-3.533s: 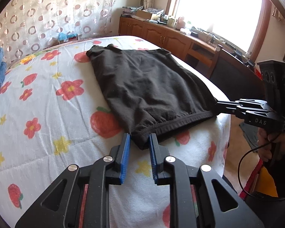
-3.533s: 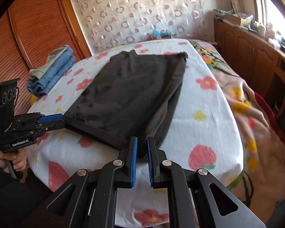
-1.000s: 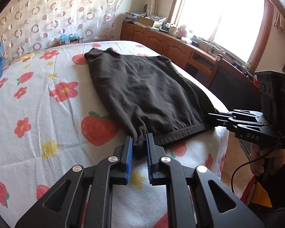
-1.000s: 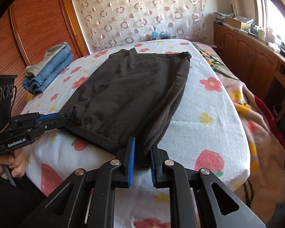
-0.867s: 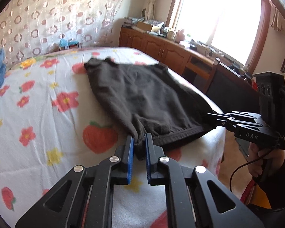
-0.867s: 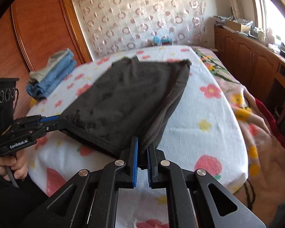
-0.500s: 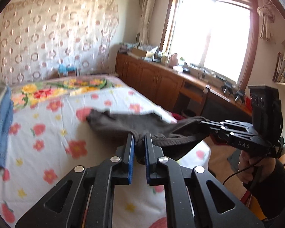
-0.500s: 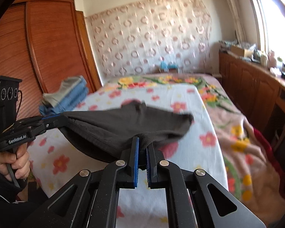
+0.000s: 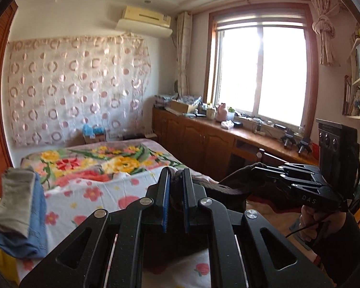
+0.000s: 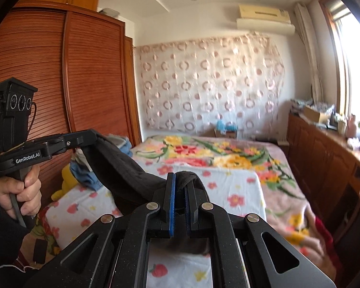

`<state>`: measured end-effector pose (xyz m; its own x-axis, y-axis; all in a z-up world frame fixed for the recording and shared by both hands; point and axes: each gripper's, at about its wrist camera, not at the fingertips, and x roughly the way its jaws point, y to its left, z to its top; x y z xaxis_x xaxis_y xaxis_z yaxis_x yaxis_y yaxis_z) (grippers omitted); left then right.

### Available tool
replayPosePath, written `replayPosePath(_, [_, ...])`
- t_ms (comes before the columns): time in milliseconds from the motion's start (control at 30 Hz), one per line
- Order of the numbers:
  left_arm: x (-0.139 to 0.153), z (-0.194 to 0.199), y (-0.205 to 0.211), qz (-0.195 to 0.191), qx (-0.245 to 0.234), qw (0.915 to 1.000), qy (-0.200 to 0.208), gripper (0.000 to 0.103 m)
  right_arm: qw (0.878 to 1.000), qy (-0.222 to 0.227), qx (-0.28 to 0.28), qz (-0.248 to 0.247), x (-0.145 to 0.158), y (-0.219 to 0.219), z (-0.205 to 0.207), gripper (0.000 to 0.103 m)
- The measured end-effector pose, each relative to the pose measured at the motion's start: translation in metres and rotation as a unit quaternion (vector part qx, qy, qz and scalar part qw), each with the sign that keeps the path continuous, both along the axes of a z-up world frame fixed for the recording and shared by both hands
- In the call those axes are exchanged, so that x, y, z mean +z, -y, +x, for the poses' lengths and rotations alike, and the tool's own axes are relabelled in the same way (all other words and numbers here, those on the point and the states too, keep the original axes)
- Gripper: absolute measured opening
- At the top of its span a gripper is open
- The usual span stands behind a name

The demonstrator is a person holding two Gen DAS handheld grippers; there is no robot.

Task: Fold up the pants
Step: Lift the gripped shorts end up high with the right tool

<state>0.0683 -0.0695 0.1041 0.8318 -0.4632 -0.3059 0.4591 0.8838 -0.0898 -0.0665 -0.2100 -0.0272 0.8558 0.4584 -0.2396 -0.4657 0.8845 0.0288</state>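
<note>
Right gripper (image 10: 178, 187) clamping dark pants (image 10: 122, 170), left gripper (image 10: 94, 135) likewise

Home bedroom. Bed with floral quilt and flower-print white sheet (image 9: 88, 192), tall brown louvred wooden wardrobe (image 10: 84, 84), cream wall-mounted air conditioner (image 9: 145, 21), wooden cabinet run under the sunlit window (image 9: 199, 139), all cluttered with household bits.

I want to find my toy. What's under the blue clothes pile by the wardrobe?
A yellow thing pokes out beneath the blue clothes pile at the bed's edge. Most of it is covered by the clothes, so I can't tell what it is.
</note>
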Motion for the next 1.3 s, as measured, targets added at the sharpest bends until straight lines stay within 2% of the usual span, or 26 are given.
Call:
replayPosePath(200, [0.005, -0.002, -0.014, 0.0, 0.014, 0.9998, 0.013, 0.01, 1.0, 0.022, 0.018, -0.008, 0.012, -0.012, -0.006, 0.006])
replayPosePath(267, [0.0, 0.002, -0.017, 0.0, 0.019, 0.9998, 0.01, 0.01, 0.999, 0.021, 0.021, -0.011, 0.003, -0.012, 0.004, 0.006])
replayPosePath(467, [-0.024, 0.027, -0.033, -0.003, 0.039, 0.9991, -0.016, 0.01, 0.999, 0.002, 0.034, -0.023, -0.016, -0.012, 0.041, 0.006])
replayPosePath(800, [-0.064, 0.091, -0.055, 0.0, 0.074, 0.9947, -0.072, 0.01, 0.996, -0.052, 0.053, -0.041, -0.011, -0.035, 0.14, 0.006])
replayPosePath(933, [-0.069, 0.128, -0.063, 0.006, 0.085, 0.993, -0.082, 0.01, 0.995, -0.061, 0.053, -0.057, 0.005, -0.047, 0.182, 0.006])
replayPosePath(1033, [-0.061, 0.159, -0.068, 0.007, 0.093, 0.9925, -0.079, 0.01, 0.995, -0.058, 0.047, -0.064, 0.023, -0.058, 0.224, 0.006])
replayPosePath(1167, [-0.028, 0.195, -0.071, 0.012, 0.1, 0.9935, -0.054, 0.01, 0.997, -0.039, 0.035, -0.055, 0.059, -0.066, 0.274, 0.006])
replayPosePath(1300, [0.004, 0.199, -0.072, 0.014, 0.101, 0.9947, -0.018, 0.01, 0.999, -0.008, 0.024, -0.041, 0.104, -0.069, 0.296, 0.005])
